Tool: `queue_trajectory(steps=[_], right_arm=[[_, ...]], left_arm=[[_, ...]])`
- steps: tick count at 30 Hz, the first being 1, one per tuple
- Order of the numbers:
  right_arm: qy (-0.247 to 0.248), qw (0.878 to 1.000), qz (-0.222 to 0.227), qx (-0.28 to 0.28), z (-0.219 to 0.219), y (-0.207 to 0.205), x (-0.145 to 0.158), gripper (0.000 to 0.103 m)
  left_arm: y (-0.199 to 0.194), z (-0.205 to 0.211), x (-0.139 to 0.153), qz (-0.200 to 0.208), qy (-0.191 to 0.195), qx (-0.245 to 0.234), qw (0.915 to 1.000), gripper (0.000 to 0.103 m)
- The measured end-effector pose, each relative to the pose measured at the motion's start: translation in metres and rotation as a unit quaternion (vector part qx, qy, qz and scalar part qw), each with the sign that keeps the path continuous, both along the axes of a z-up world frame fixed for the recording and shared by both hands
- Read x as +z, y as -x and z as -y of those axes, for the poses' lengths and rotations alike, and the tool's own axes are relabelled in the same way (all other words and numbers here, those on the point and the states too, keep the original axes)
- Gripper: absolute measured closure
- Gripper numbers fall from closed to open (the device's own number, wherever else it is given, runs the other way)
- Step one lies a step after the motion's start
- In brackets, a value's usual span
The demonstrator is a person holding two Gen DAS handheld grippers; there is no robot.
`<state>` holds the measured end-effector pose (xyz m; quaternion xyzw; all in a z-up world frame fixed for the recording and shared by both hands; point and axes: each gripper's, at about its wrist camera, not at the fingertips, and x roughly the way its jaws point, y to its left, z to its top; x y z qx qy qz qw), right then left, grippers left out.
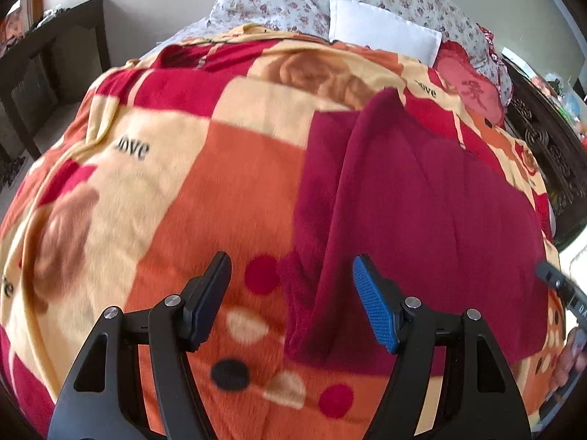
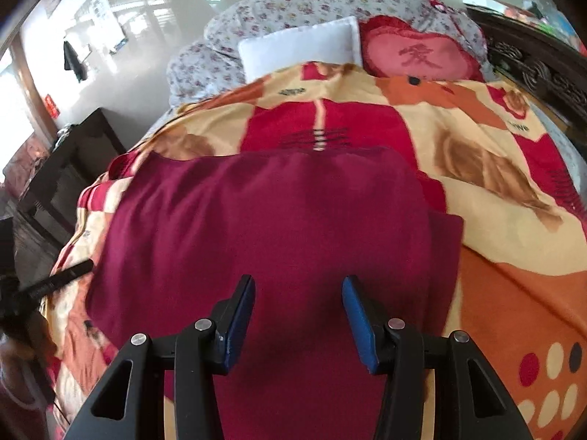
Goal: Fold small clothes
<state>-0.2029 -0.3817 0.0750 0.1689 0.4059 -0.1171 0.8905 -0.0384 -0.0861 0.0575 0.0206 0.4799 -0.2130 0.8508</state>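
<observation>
The maroon garment (image 2: 264,227) lies flat on the patterned blanket (image 1: 190,190). The left gripper (image 1: 291,300) hangs released at its nine o'clock edge; the right gripper (image 2: 299,315) hovers released over its middle.

I read "Love" printed in black on the patterned blanket (image 1: 183,168); a Chinese character on the heart-shaped pillow (image 2: 418,55)

One maroon garment (image 2: 264,220), one patterned blanket (image 1: 205,168), one white pillow (image 2: 301,47), one heart cushion (image 2: 418,55), two grippers
</observation>
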Motion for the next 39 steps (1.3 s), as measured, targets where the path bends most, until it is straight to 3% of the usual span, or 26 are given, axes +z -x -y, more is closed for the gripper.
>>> queue_trajectory(steps=[6,9,10,12,15,20,25,30,39], right_arm=[[-0.022,0.998,-0.011,0.053,-0.038,-0.023,-0.010,0.055],[-0.035,0.994,-0.057,0.082,-0.055,-0.037,-0.033,0.055],[-0.016,0.994,-0.066,0.082,-0.061,-0.040,-0.035,0.055],[0.007,0.993,-0.073,0.091,-0.070,-0.045,-0.030,0.054],[-0.017,0.992,-0.062,0.107,-0.077,-0.056,-0.014,0.055],[-0.010,0.992,-0.046,0.120,-0.098,-0.092,0.004,0.050],[-0.018,0.990,-0.040,0.135,-0.118,-0.143,0.011,0.044],[-0.032,0.987,-0.065,0.146,-0.136,-0.196,0.001,0.041],[0.070,0.983,-0.102,0.135,-0.167,-0.249,-0.014,0.028]], left_arm=[[0.011,-0.013,-0.020,-0.017,-0.017,-0.001,0.9997,0.033],[0.011,-0.018,-0.028,-0.030,-0.006,0.005,0.9995,0.033],[0.011,-0.018,-0.029,-0.033,-0.004,0.006,0.9994,0.033],[0.012,-0.019,-0.030,-0.031,0.000,0.006,0.9995,0.033],[0.012,-0.020,-0.031,-0.030,0.004,0.003,0.9995,0.033],[0.009,-0.025,-0.037,-0.043,0.027,0.010,0.9986,0.033],[0.007,-0.029,-0.041,-0.050,0.044,0.012,0.9977,0.033],[0.008,-0.032,-0.044,-0.049,0.057,0.011,0.9971,0.033],[0.012,-0.039,-0.047,-0.047,0.078,0.013,0.9958,0.032]])
